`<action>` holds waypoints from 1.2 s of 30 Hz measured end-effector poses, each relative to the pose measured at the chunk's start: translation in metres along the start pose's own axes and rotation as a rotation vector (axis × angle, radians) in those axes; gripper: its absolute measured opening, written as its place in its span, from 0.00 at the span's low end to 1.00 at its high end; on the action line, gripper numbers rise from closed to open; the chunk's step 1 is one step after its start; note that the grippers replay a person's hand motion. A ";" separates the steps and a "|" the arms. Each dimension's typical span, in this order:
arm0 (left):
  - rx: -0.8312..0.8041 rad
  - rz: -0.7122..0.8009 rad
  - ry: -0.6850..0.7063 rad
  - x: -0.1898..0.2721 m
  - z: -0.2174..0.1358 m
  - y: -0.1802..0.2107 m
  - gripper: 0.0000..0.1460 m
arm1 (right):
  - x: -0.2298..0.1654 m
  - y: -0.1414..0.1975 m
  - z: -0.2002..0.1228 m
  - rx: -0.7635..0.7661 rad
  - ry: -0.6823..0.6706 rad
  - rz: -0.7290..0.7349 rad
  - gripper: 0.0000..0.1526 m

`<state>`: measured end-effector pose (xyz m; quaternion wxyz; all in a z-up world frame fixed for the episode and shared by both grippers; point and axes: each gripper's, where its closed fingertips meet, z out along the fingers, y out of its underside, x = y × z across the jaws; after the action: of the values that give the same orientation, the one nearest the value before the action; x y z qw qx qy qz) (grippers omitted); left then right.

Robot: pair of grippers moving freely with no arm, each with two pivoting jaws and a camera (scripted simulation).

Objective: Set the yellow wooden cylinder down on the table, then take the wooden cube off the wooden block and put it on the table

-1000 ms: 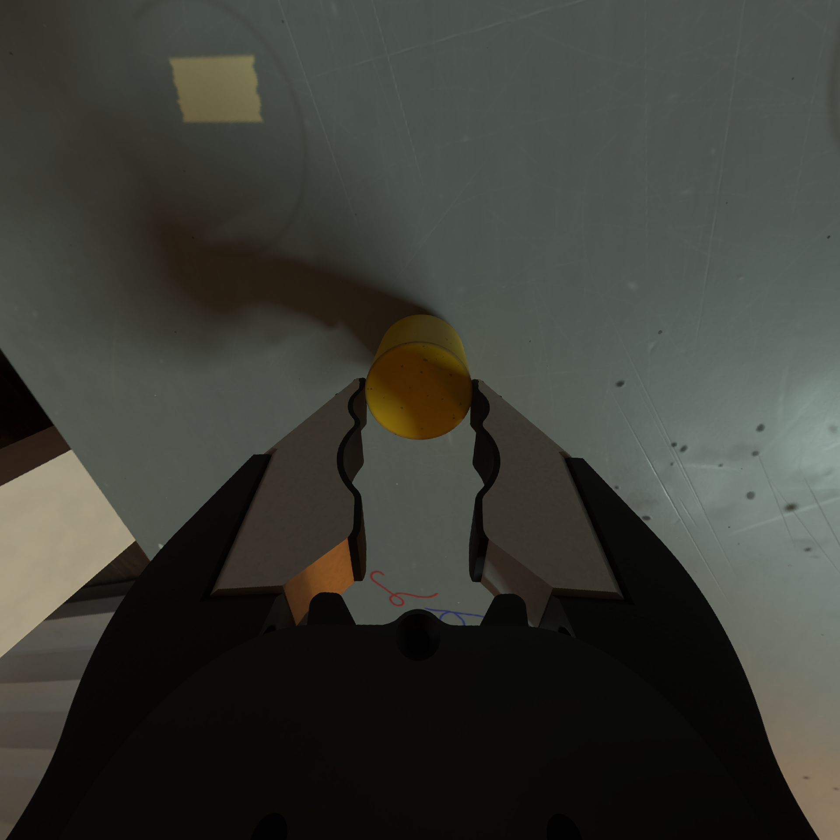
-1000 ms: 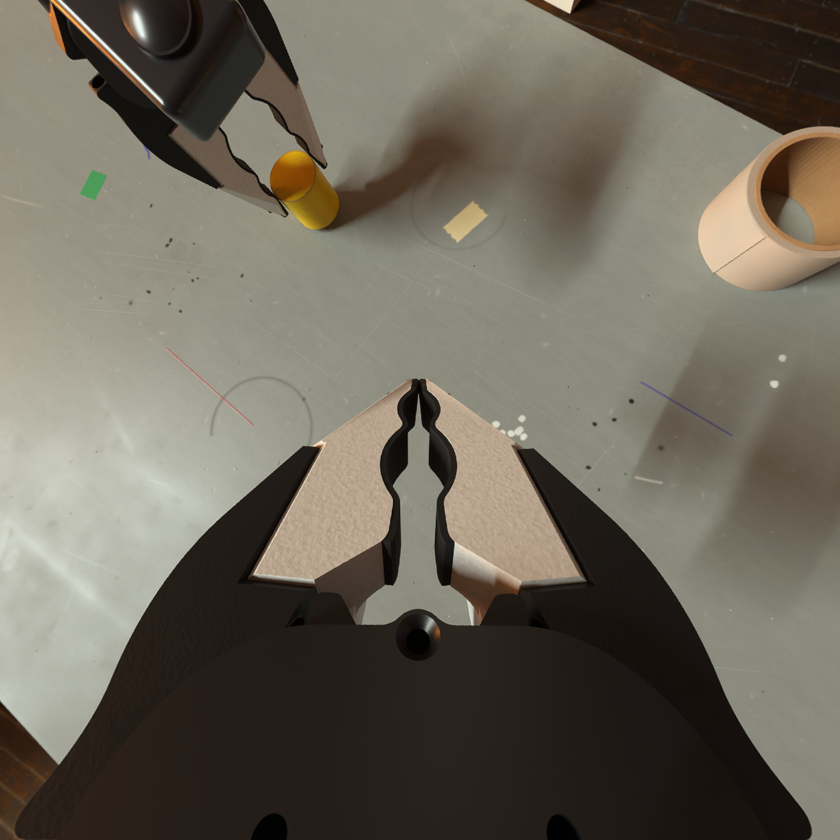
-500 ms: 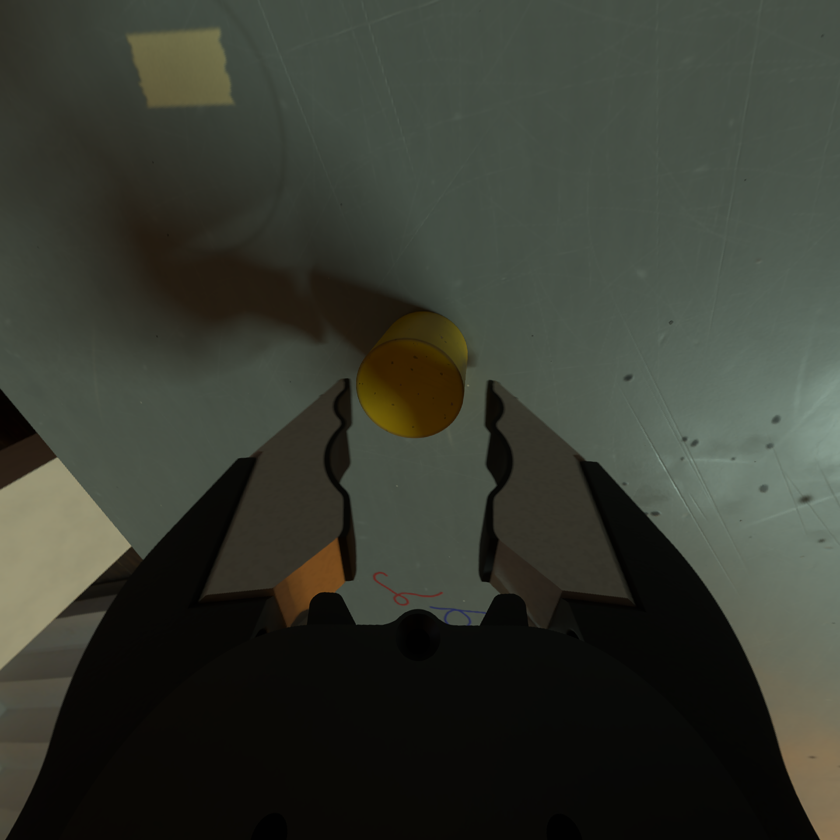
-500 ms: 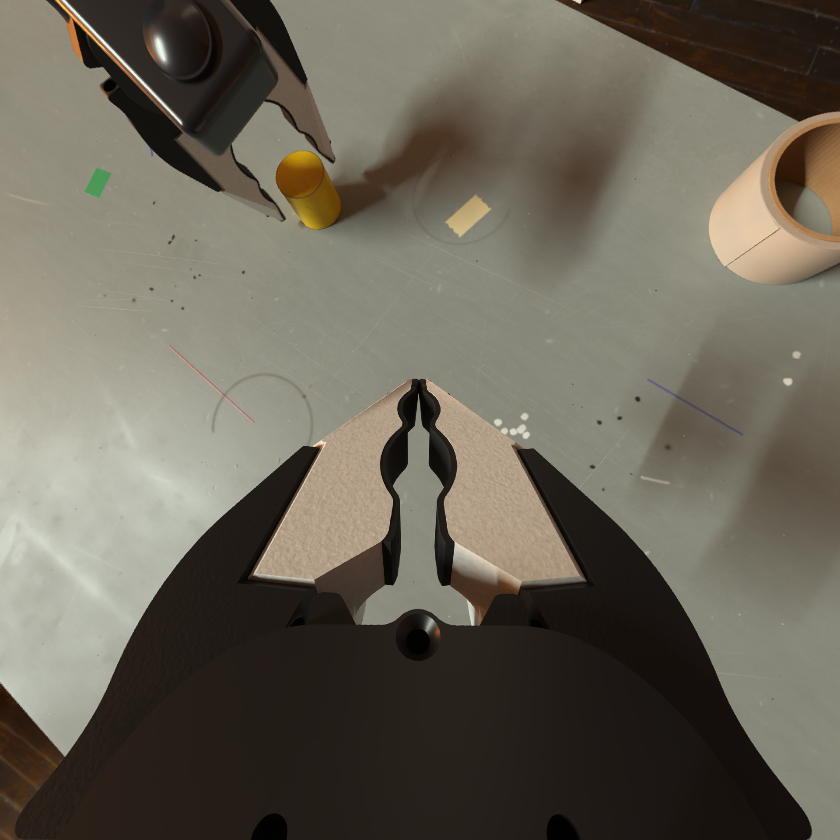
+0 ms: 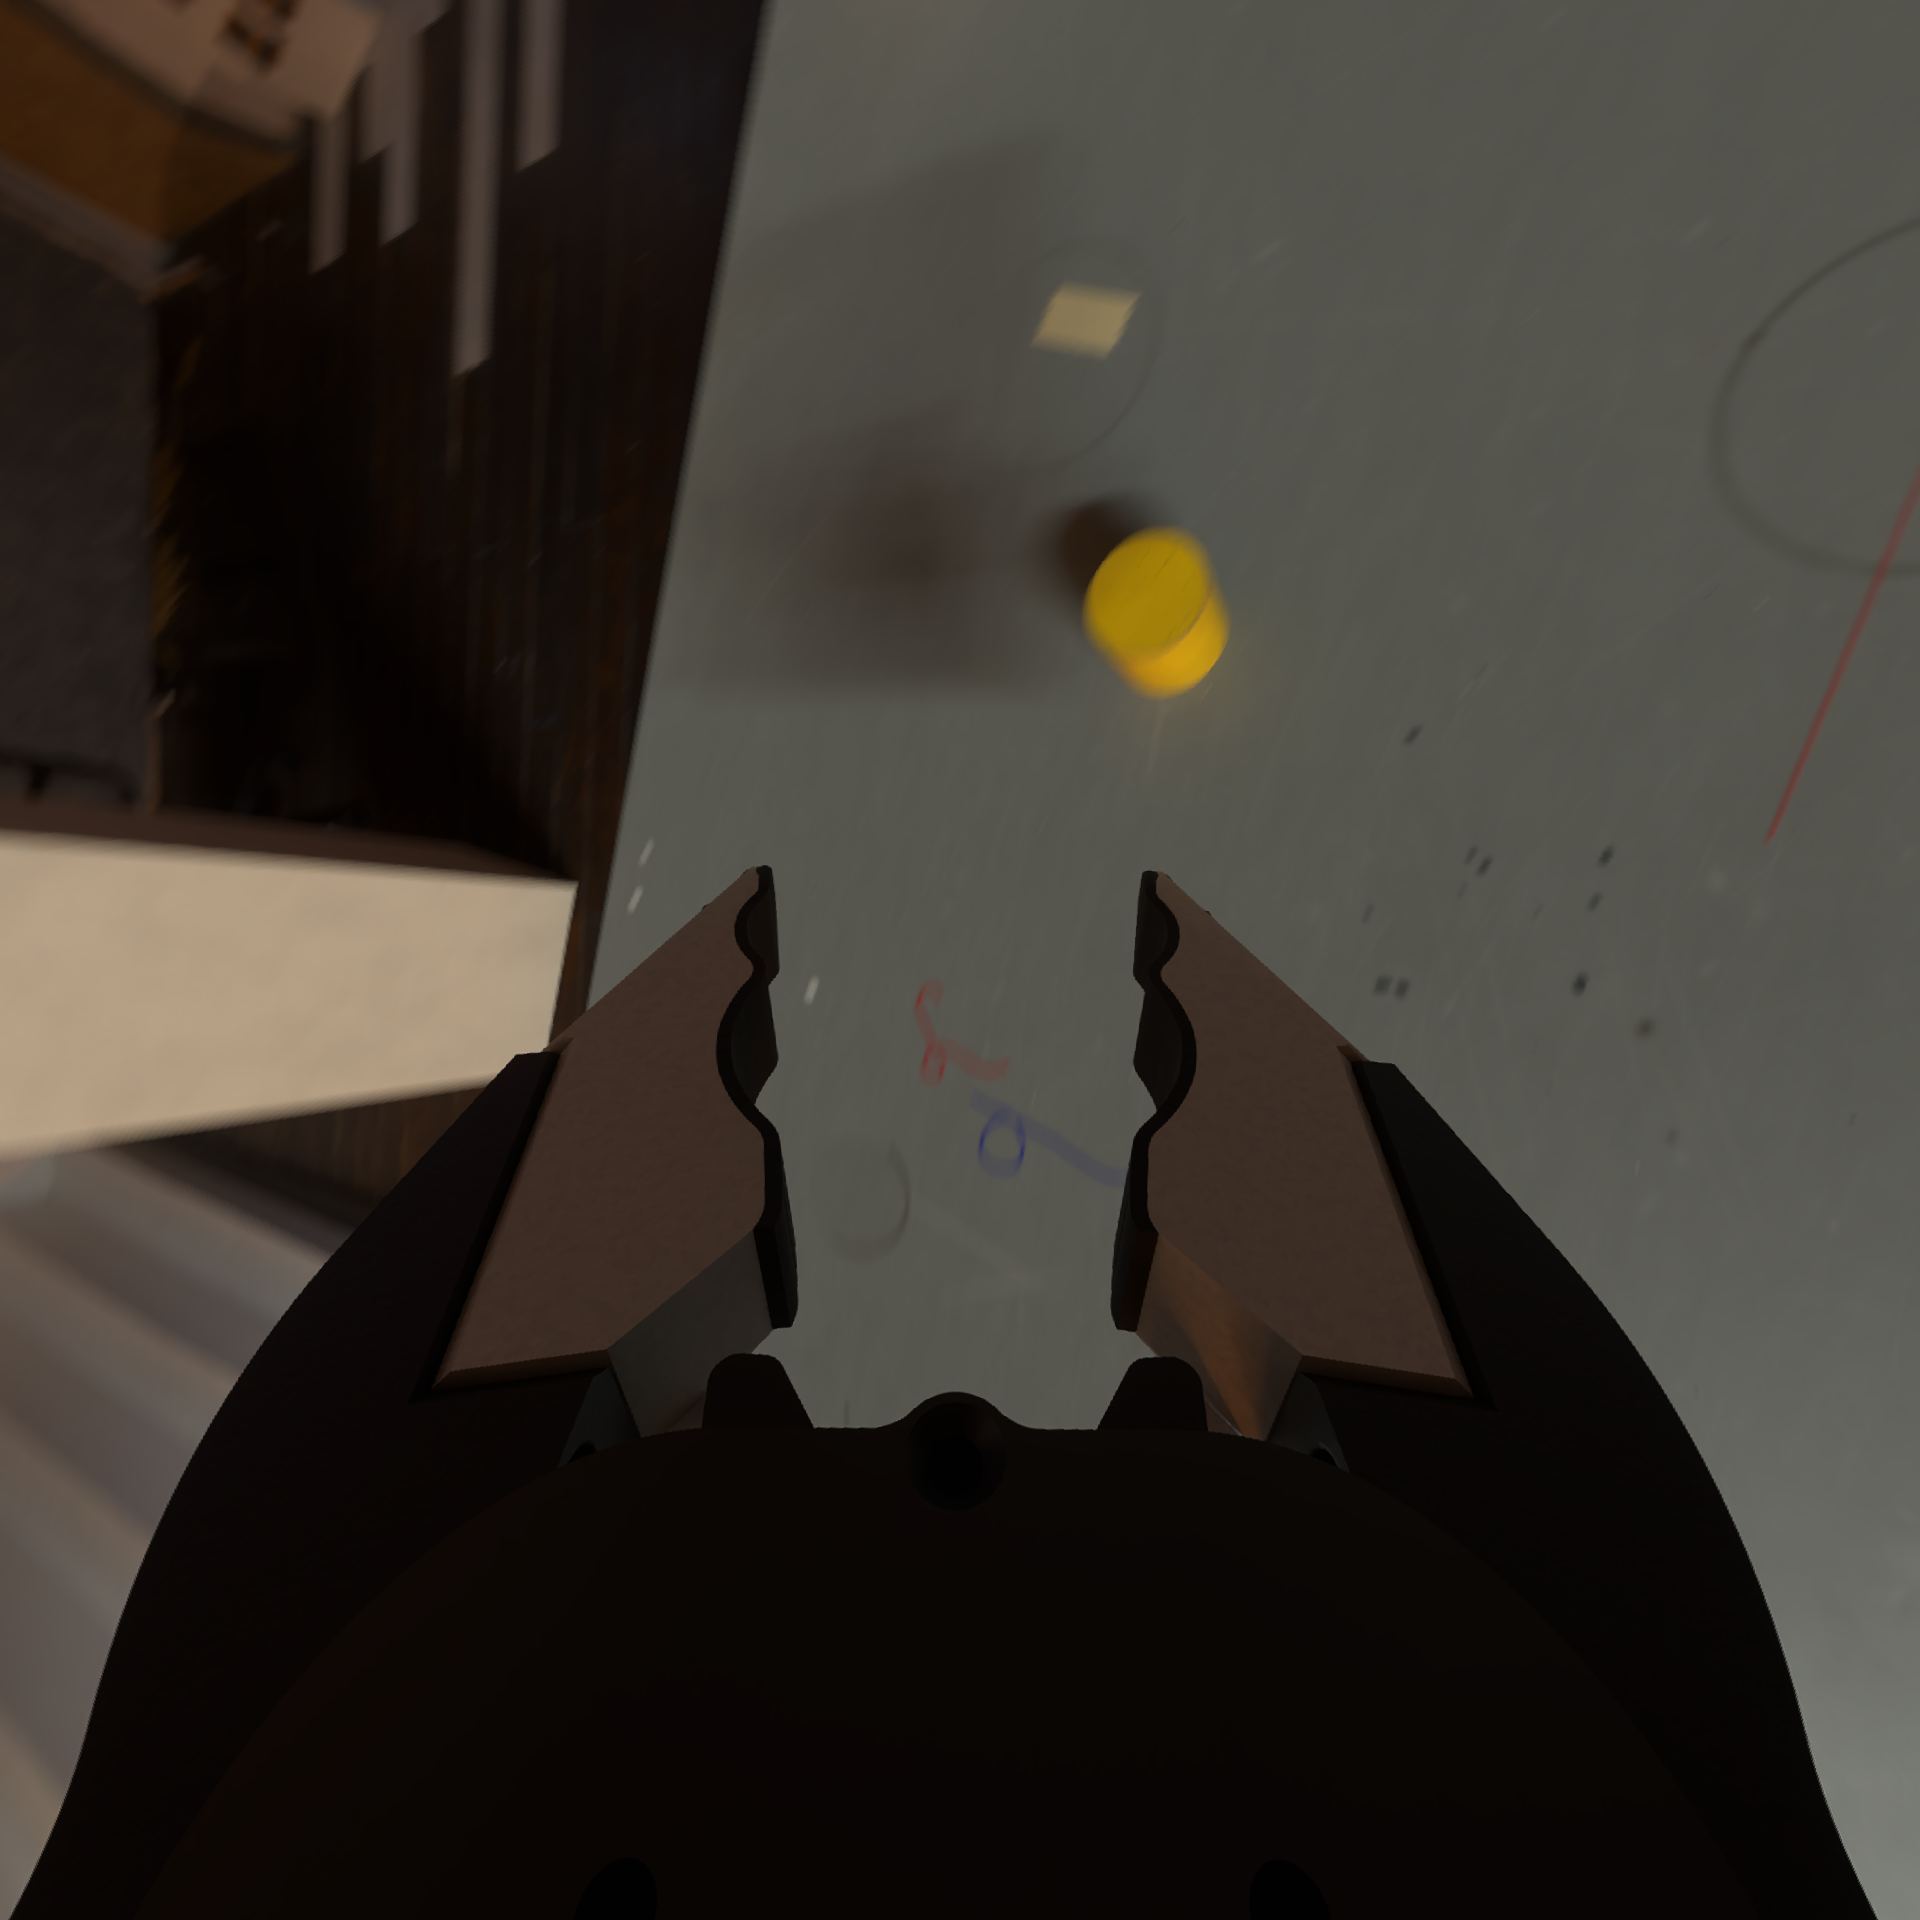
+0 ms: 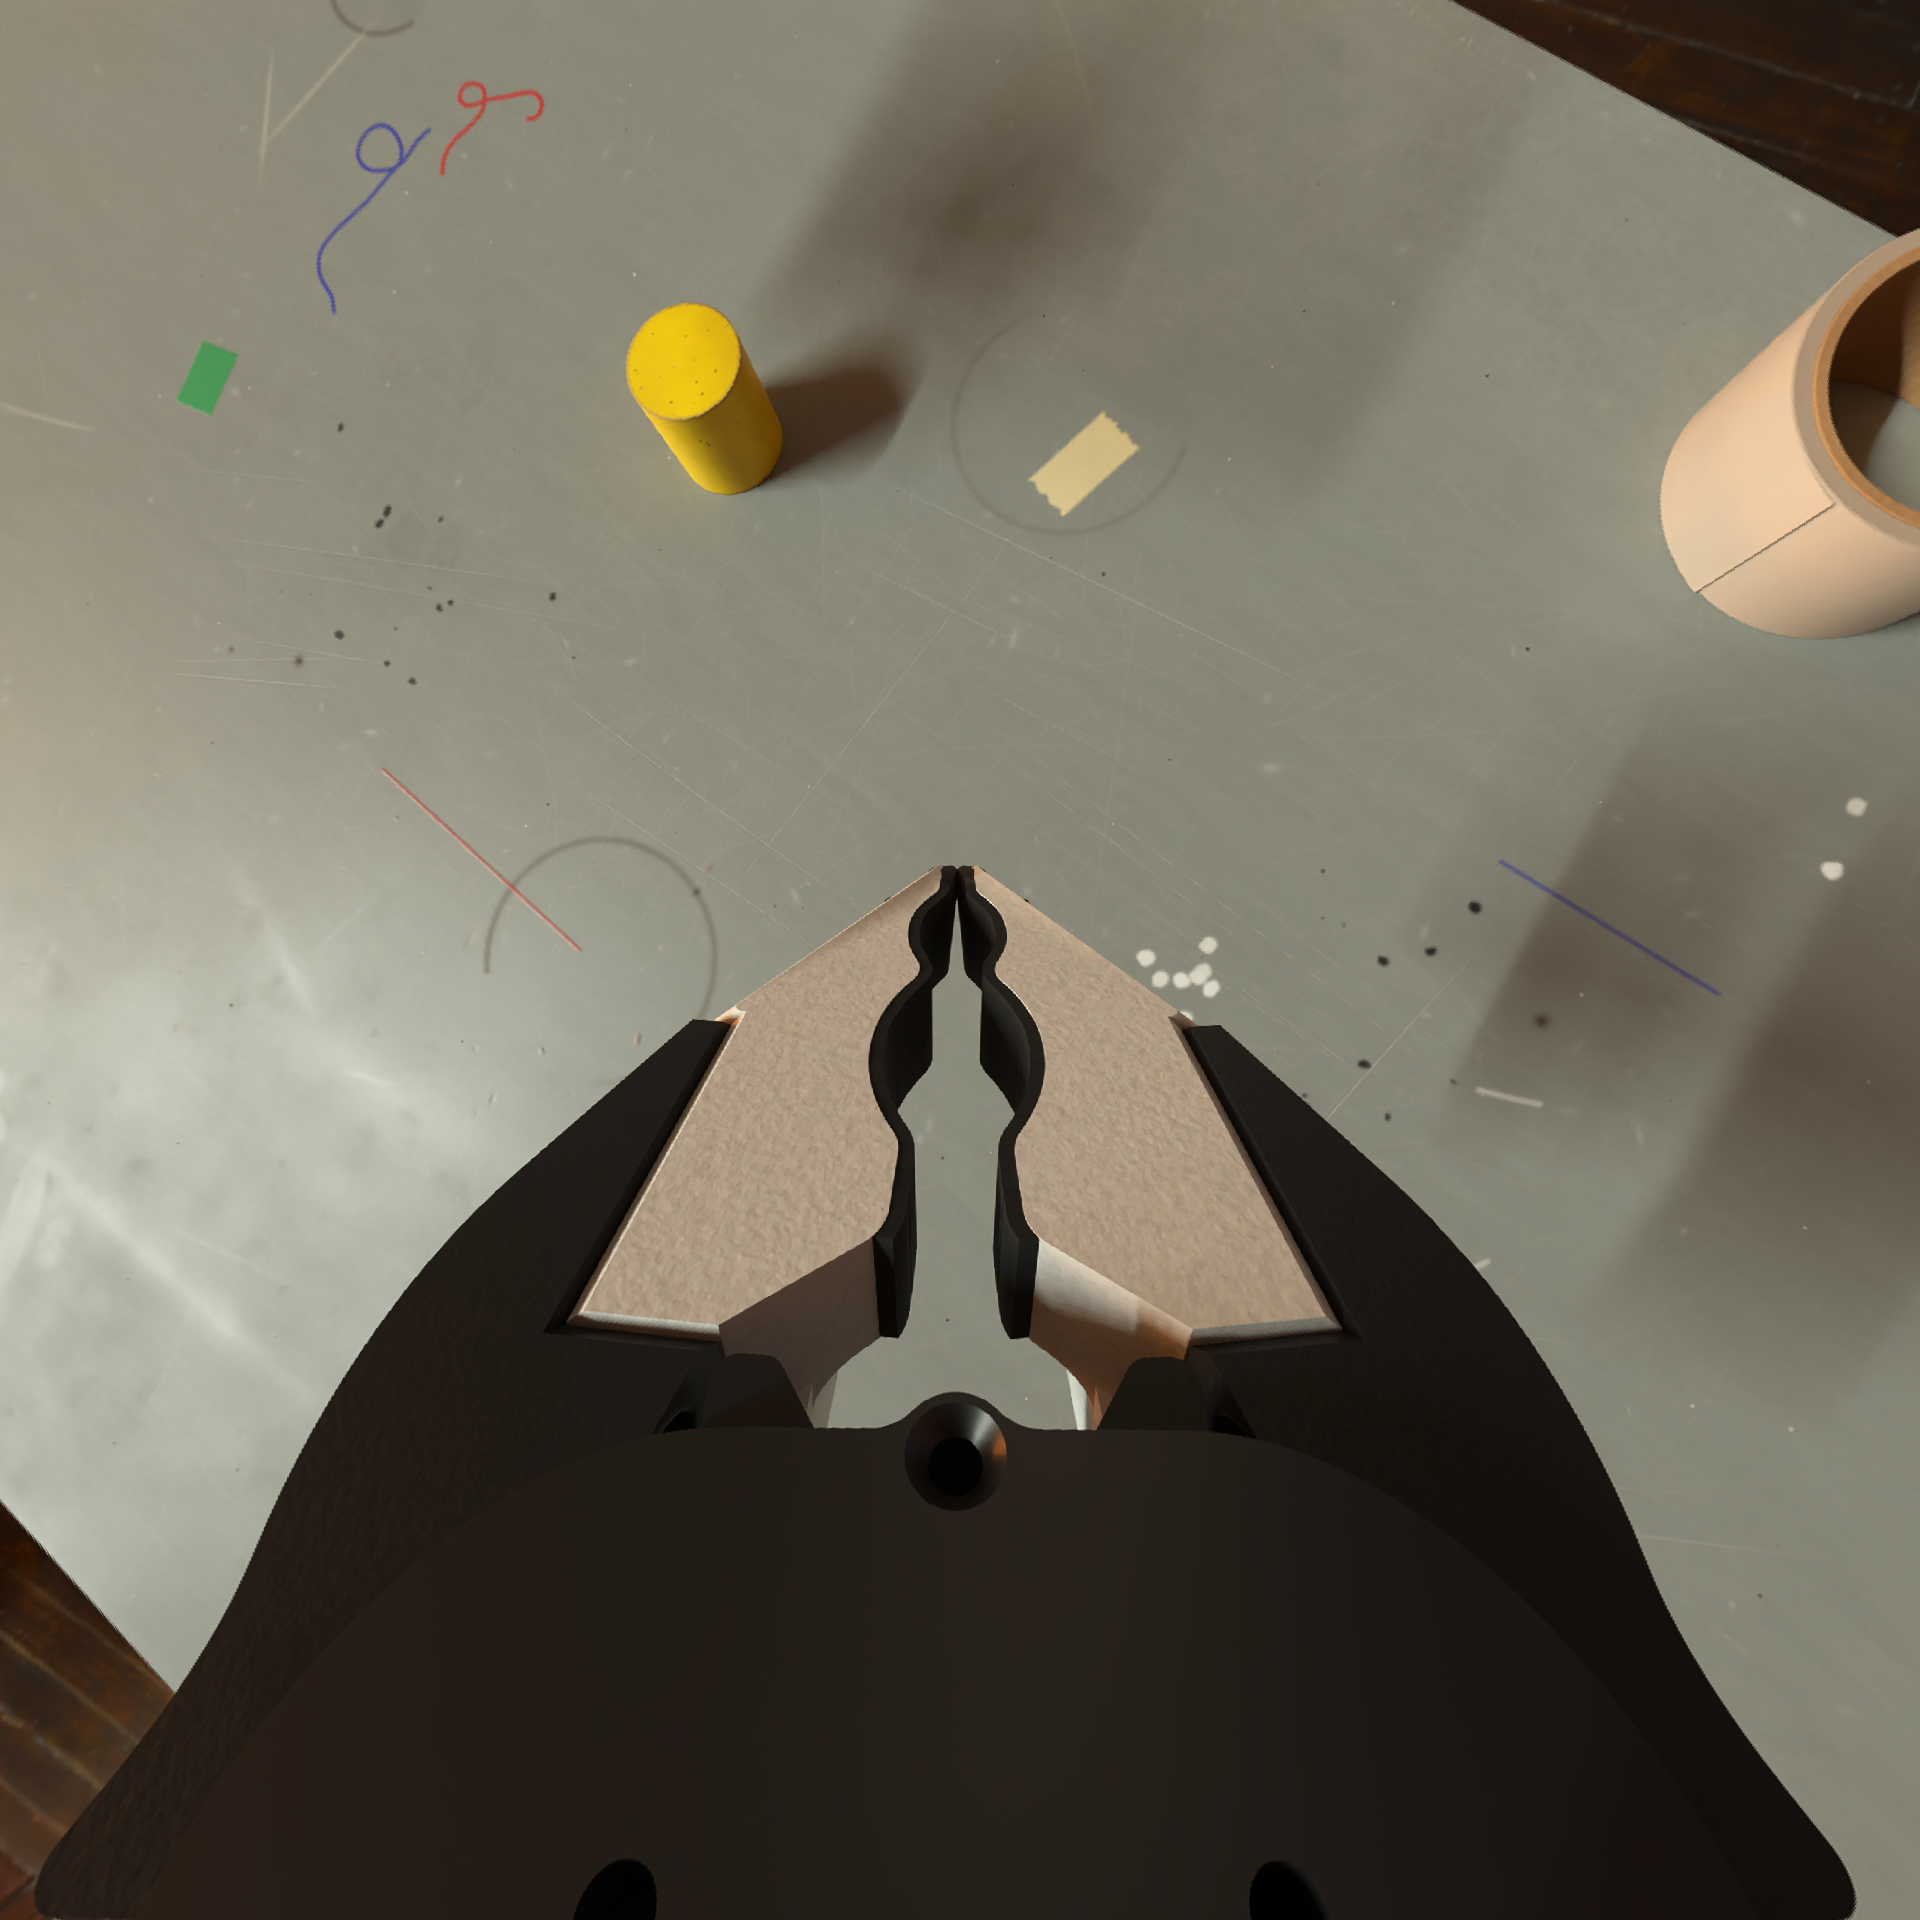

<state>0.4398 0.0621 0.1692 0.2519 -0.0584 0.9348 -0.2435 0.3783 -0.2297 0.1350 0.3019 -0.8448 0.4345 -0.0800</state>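
Observation:
The yellow wooden cylinder (image 6: 704, 411) stands upright on the grey table (image 6: 935, 675), on its own. It also shows blurred in the left wrist view (image 5: 1155, 608), ahead of and well beyond my fingertips. My left gripper (image 5: 954, 883) is open and empty, raised above the table near its edge. My right gripper (image 6: 956, 878) is shut and empty over the table's near middle. No wooden cube or wooden block shows in either view.
A wide roll of tan tape (image 6: 1797, 478) lies at the far right. A tan tape strip (image 6: 1084, 462) sits inside a drawn circle right of the cylinder. A green tape patch (image 6: 208, 376) is far left. The table edge (image 5: 665, 582) drops to dark floor.
My left gripper let go of the cylinder, opened wider, and pulled back and away; it has left the right wrist view. The cylinder stays standing on the table.

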 end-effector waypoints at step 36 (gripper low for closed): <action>-0.569 -1.179 -0.060 0.039 -0.106 0.420 0.41 | -0.012 0.007 0.004 -0.131 0.010 0.017 0.00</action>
<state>0.3592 0.4658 0.0282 0.0767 -0.6321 0.7667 -0.0822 0.3680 -0.2212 0.1292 0.2445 -0.8586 0.4475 -0.0528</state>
